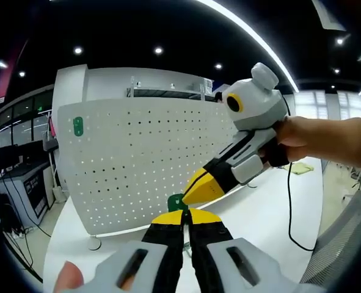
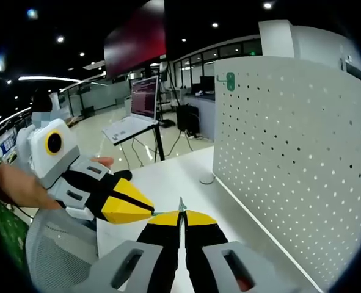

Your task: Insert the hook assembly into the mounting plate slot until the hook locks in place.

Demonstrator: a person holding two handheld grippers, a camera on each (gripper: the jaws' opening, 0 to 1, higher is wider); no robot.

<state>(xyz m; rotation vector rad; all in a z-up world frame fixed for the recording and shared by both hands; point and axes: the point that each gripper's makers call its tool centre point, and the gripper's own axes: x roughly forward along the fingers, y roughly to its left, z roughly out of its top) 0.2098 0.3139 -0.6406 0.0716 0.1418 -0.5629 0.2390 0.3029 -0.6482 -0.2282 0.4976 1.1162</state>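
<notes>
A small green hook piece [image 1: 176,201] sits right at the tips of my left gripper [image 1: 184,213], whose jaws are shut on it. My right gripper [image 1: 192,190] comes in from the right, held by a hand, and its yellow tips meet the same piece. In the right gripper view my right gripper [image 2: 181,215] is shut, with a thin sliver of the hook piece [image 2: 181,204] sticking up between its tips, and the left gripper [image 2: 145,209] touches it from the left. The white perforated mounting plate [image 1: 137,159] [image 2: 290,152] stands upright behind, with another green hook [image 1: 77,126] [image 2: 229,80] near its top corner.
The plate stands on a white table [image 1: 259,213] [image 2: 168,177]. A black cable [image 1: 290,207] trails from the right gripper. A mesh chair back [image 2: 52,250] is close by on the left. Beyond the table stand a laptop on a stand [image 2: 137,113] and desks with monitors [image 1: 15,165].
</notes>
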